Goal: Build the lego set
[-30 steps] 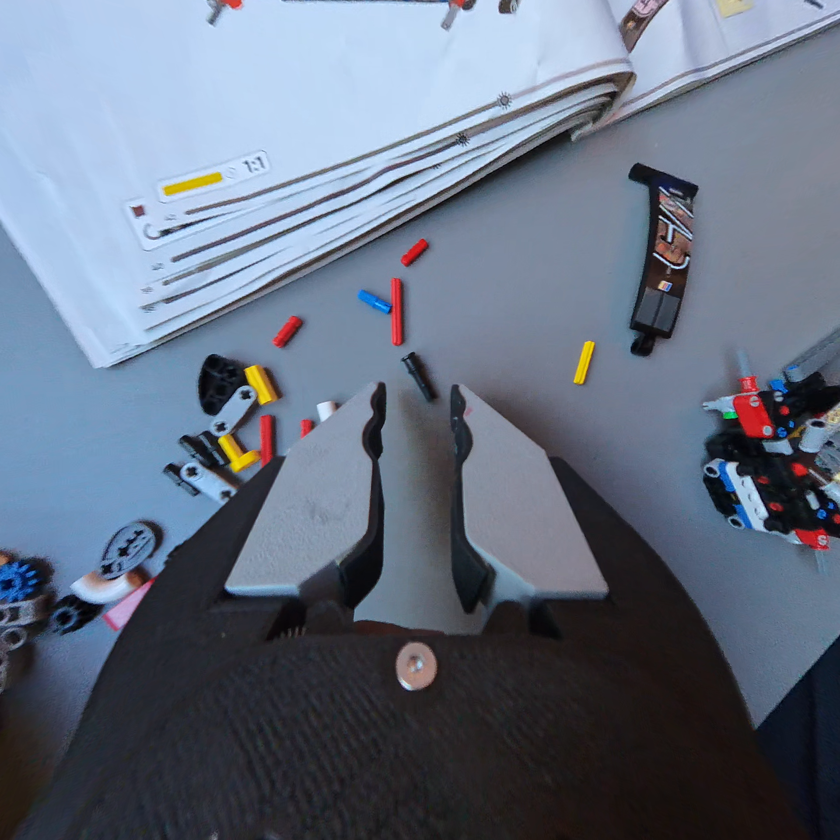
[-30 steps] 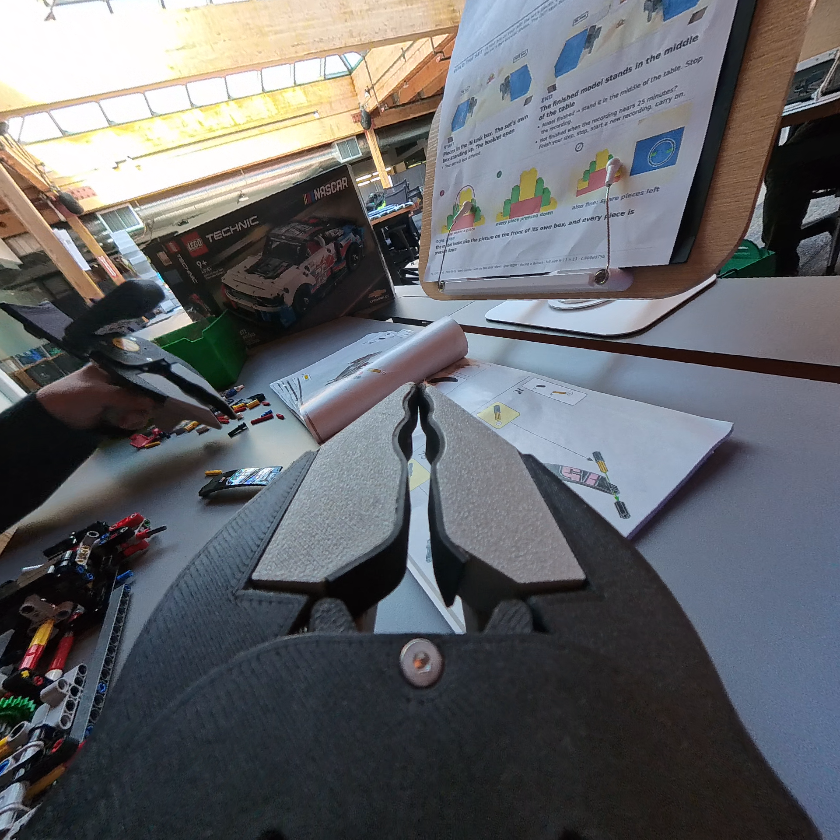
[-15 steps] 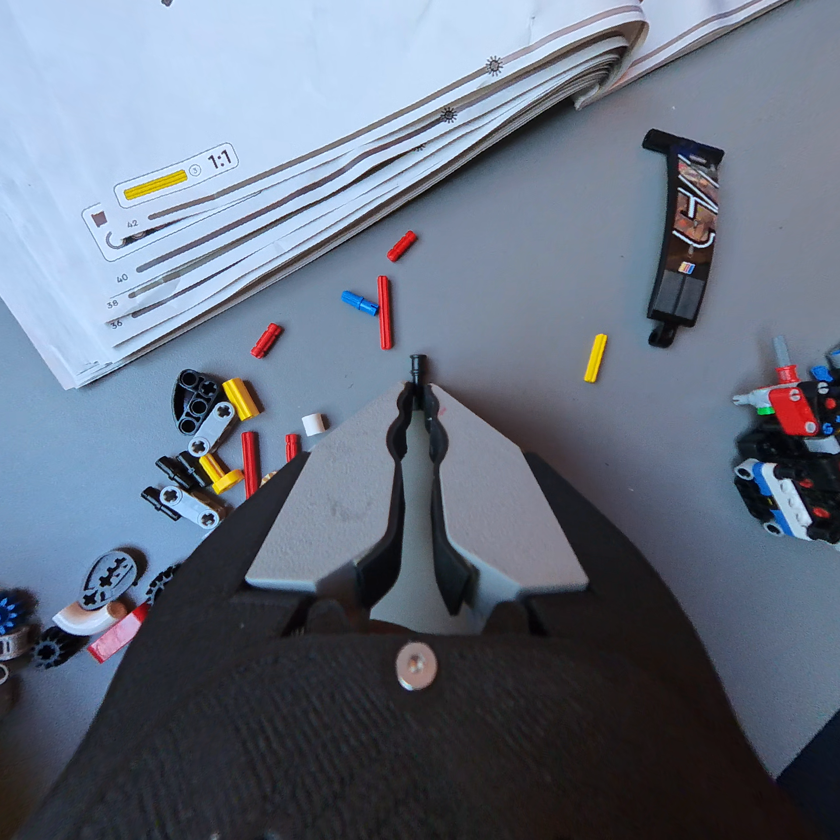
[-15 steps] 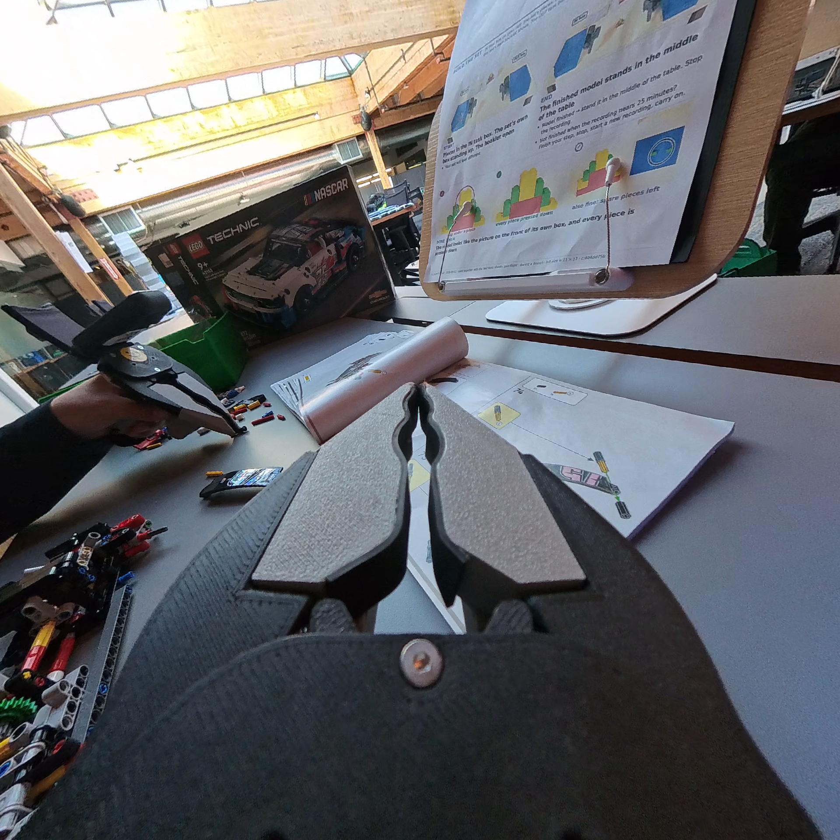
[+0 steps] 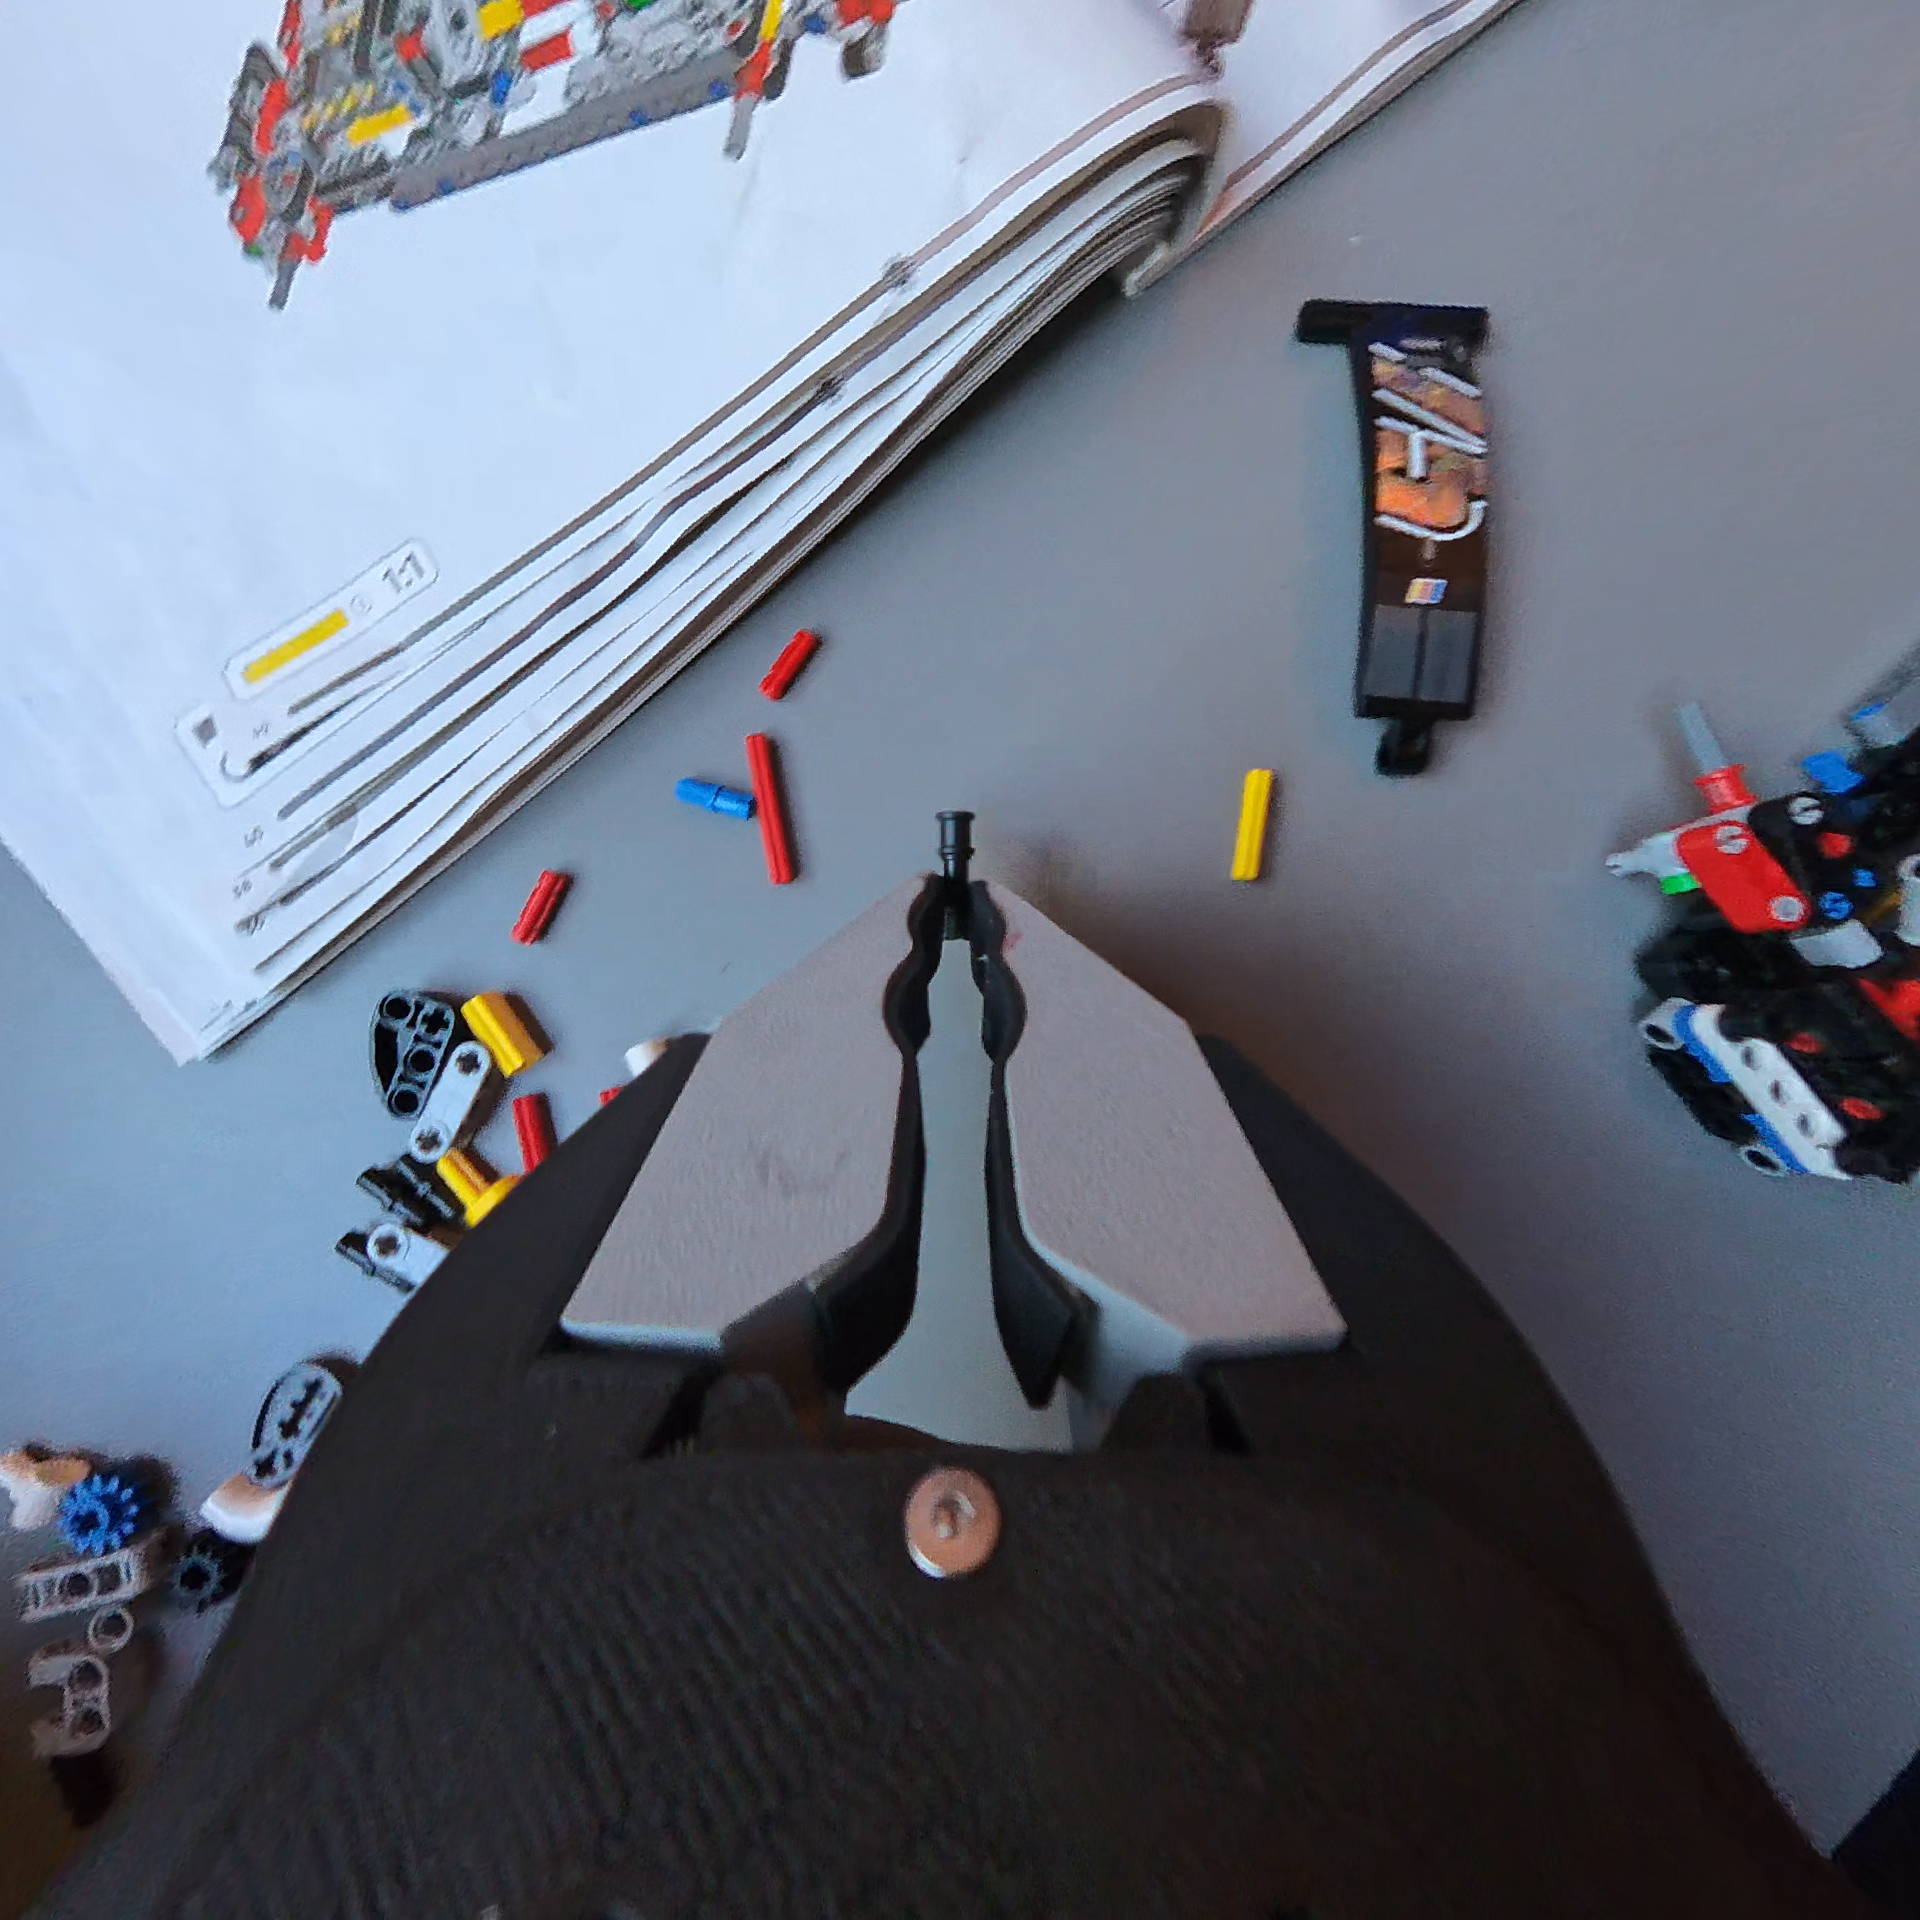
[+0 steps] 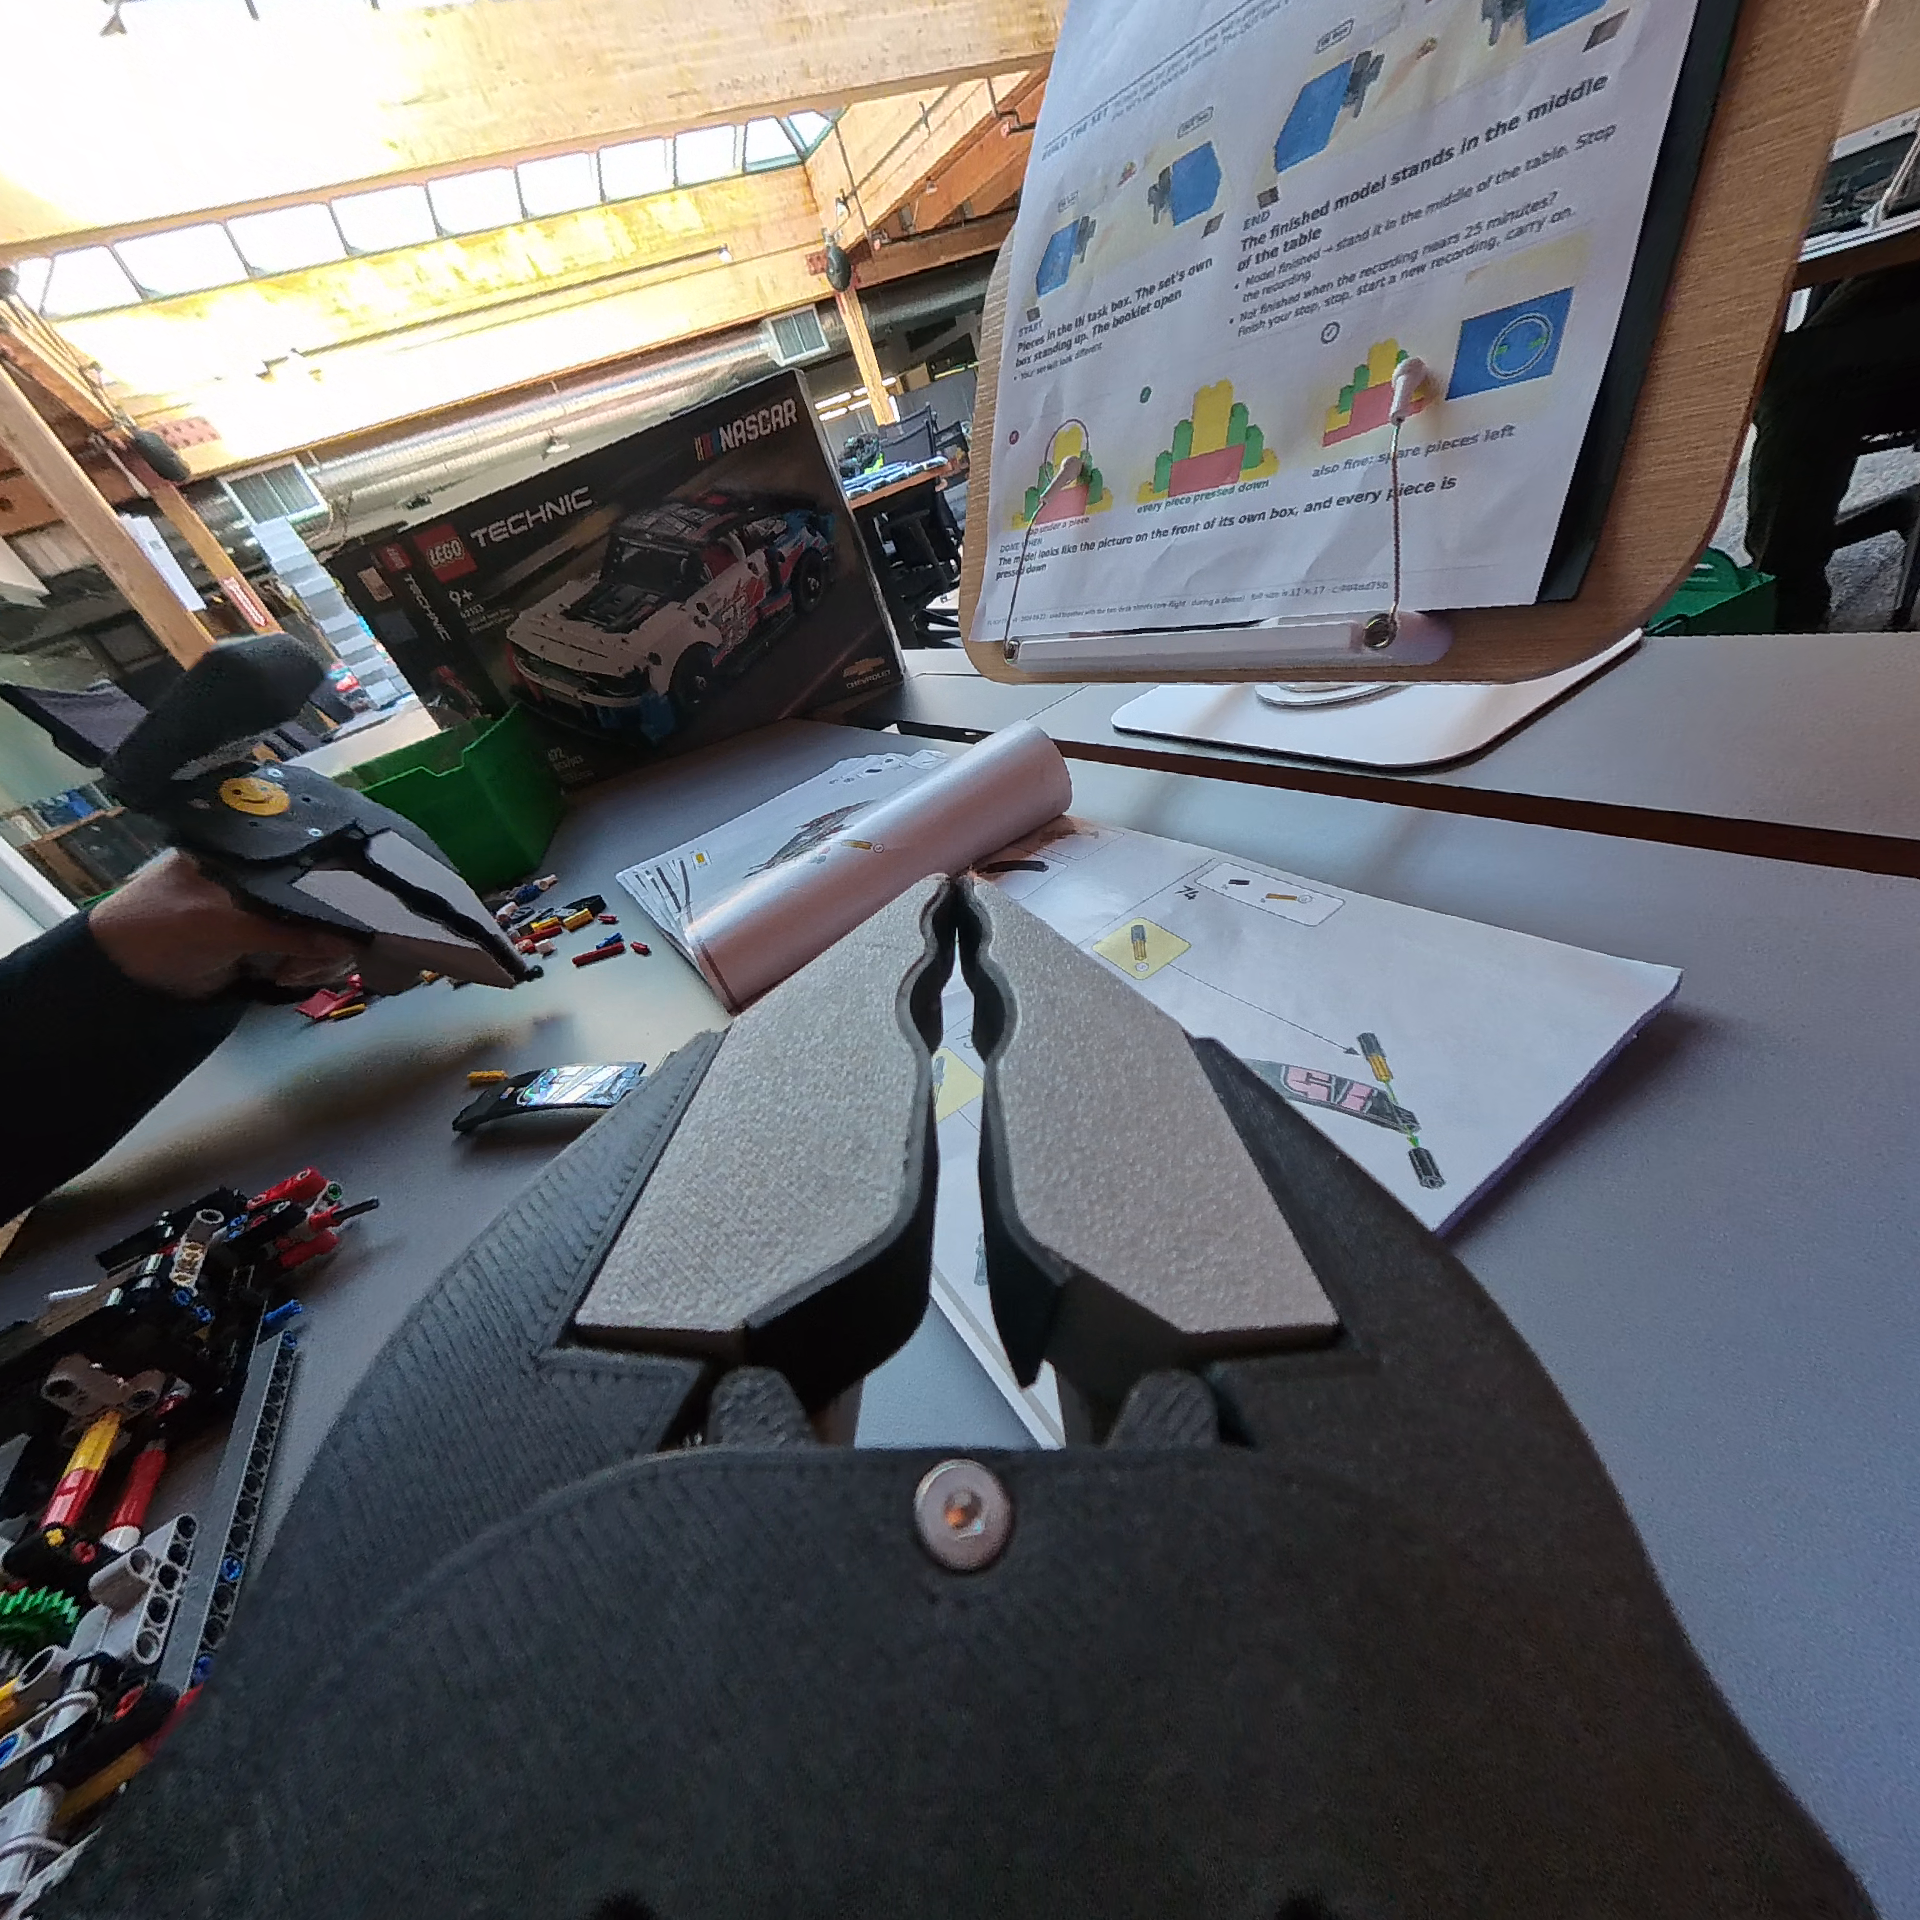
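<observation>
My left gripper [image 5: 954, 909] is shut on a small black pin [image 5: 953, 844], which sticks out forward past the fingertips, above the grey table [image 5: 1091, 540]. It also shows in the right wrist view [image 6: 514, 971], held by a hand, with the pin at its tip. Loose red pins [image 5: 770, 808], a blue pin [image 5: 715, 797] and a yellow pin [image 5: 1251, 825] lie just ahead of it. My right gripper [image 6: 956, 902] is shut with nothing between its pads, held above the open instruction booklet [image 6: 1351, 997].
The booklet [image 5: 436, 416] lies at the far left. A curved black stickered panel [image 5: 1421, 520] lies at the far right. A part-built model [image 5: 1808, 987] sits at the right. Several loose pieces [image 5: 436, 1101] lie at the left. A set box [image 6: 623, 582], a green bin [image 6: 468, 790] and a document stand [image 6: 1351, 343] stand beyond. My hands' fingertips stand some 35 centimetres from each other. Measured from the fingertips, the part-built model [image 5: 1808, 987] is 15 centimetres or so from the left gripper and 35 centimetres from the right. My right wrist view [image 6: 227, 1208] looks at it from another angle.
My left gripper closed on the black pin that lay on the table and has lifted it, moving back a little. My right gripper has stayed still and shut.
</observation>
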`<action>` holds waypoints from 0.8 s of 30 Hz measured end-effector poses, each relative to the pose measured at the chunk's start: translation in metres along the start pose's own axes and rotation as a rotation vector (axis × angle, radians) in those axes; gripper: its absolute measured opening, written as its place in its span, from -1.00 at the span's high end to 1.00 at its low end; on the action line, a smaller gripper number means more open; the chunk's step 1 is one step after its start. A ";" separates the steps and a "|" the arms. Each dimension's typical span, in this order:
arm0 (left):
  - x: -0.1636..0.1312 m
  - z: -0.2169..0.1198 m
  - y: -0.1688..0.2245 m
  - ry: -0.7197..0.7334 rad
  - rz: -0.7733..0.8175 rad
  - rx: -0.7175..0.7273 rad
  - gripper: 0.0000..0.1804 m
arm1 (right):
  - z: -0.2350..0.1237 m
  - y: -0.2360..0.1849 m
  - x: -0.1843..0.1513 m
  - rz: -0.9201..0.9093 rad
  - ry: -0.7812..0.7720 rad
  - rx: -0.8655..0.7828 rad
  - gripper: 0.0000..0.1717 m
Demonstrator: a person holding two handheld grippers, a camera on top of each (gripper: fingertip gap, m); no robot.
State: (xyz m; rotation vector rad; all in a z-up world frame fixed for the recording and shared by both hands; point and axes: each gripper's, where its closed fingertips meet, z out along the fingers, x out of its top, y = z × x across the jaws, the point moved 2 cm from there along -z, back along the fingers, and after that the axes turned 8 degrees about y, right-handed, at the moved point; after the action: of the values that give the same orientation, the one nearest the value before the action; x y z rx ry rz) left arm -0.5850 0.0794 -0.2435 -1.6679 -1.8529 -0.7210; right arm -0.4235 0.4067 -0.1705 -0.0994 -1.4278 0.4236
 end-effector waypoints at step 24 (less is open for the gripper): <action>0.097 -0.002 0.158 0.428 -0.611 -0.890 0.99 | 0.029 -0.212 -0.053 -0.641 -0.279 0.460 0.48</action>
State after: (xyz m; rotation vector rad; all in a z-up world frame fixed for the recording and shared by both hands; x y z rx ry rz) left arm -0.4360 0.1613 -0.1689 -1.1684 -1.8105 -2.2103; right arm -0.4080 0.1876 -0.1484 0.7965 -1.5060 0.2242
